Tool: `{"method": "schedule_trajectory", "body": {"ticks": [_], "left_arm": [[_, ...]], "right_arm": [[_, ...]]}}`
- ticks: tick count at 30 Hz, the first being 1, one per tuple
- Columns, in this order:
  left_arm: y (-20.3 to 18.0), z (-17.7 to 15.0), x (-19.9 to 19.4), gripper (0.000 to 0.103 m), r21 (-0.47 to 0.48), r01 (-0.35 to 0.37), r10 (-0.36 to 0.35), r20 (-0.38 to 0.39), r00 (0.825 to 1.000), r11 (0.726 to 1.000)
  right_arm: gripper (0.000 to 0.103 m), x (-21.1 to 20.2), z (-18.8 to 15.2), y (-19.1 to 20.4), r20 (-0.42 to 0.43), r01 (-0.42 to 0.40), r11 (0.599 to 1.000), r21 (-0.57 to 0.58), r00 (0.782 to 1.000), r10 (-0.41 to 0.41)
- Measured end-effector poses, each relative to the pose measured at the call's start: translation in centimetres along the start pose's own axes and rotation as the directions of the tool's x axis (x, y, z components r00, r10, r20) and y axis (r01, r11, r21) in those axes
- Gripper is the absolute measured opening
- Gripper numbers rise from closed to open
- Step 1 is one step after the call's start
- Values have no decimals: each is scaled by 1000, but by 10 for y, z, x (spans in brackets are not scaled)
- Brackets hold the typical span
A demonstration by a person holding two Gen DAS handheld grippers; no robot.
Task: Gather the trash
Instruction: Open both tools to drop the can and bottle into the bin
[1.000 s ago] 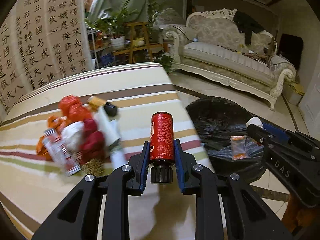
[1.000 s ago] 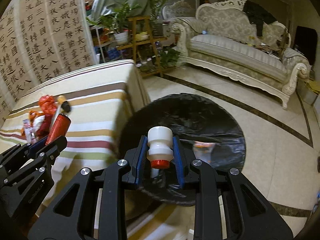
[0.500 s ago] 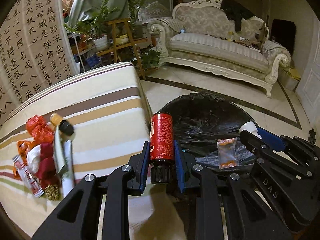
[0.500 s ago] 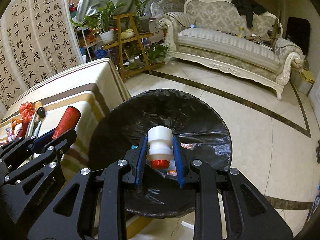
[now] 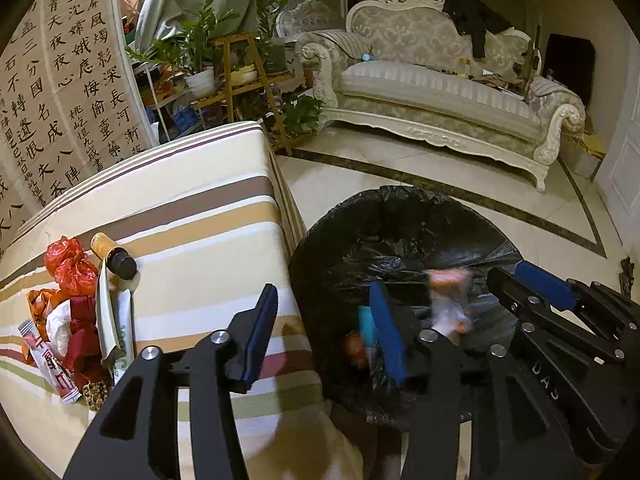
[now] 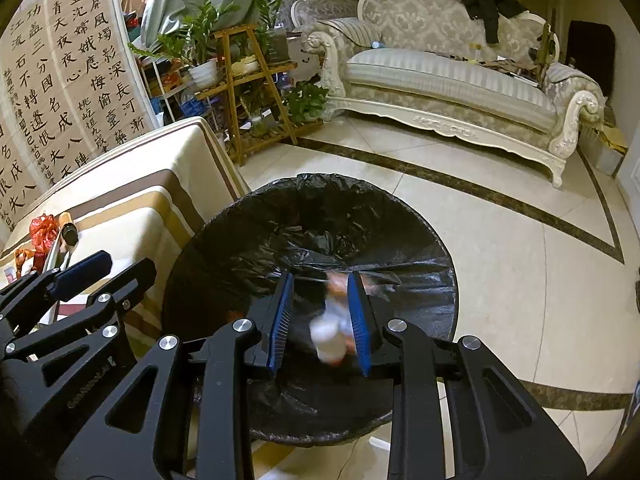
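My left gripper (image 5: 323,294) hangs over the edge between the table and the black-lined trash bin (image 5: 400,196). Its jaws are opening and nothing is between them. A blurred red shape (image 5: 354,350) shows low in the bin beside its right finger. My right gripper (image 6: 321,280) is over the bin (image 6: 320,180) with its jaws apart. A blurred white bottle (image 6: 330,338) with a red cap drops between its fingers, not gripped. A pile of wrappers (image 5: 76,320) and a brown bottle (image 5: 114,258) lie on the striped table (image 5: 200,220).
The right gripper (image 5: 510,272) shows at the right of the left wrist view, and the left gripper (image 6: 126,262) at the left of the right wrist view. A wooden plant stand (image 6: 248,92) stands behind the table, and a sofa (image 6: 440,80) across the tiled floor.
Both grippers have swung from the table side to over the bin. The left jaws have opened and the red can is gone from them. The right jaws have widened and the white bottle falls.
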State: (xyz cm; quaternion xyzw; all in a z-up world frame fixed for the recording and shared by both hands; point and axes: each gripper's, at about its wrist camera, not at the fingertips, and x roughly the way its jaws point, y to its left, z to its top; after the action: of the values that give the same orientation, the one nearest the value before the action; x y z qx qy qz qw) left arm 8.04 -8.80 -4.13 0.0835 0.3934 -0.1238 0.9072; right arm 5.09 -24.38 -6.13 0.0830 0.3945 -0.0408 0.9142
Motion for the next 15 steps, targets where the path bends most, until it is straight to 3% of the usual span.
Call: {"method": "schedule_trajectory", "body": {"ticks": [5,8,15], "left_arm": [[2,0,-4,57,-4,-3,3,13,1000,1000],[7,-2,-8,61,-9,-10,10,17,1000,1000],[31,-9,-22,63,-48,-31,32,18,999,998]], "right_arm": [[29,-3,0,-1,3,4,1000,9,1000,-4],[39,-4,0,-1,5,6,1000,11,1000,-6],[39,-11,-1,14,12,-17,1000,-9,1000,17]]}}
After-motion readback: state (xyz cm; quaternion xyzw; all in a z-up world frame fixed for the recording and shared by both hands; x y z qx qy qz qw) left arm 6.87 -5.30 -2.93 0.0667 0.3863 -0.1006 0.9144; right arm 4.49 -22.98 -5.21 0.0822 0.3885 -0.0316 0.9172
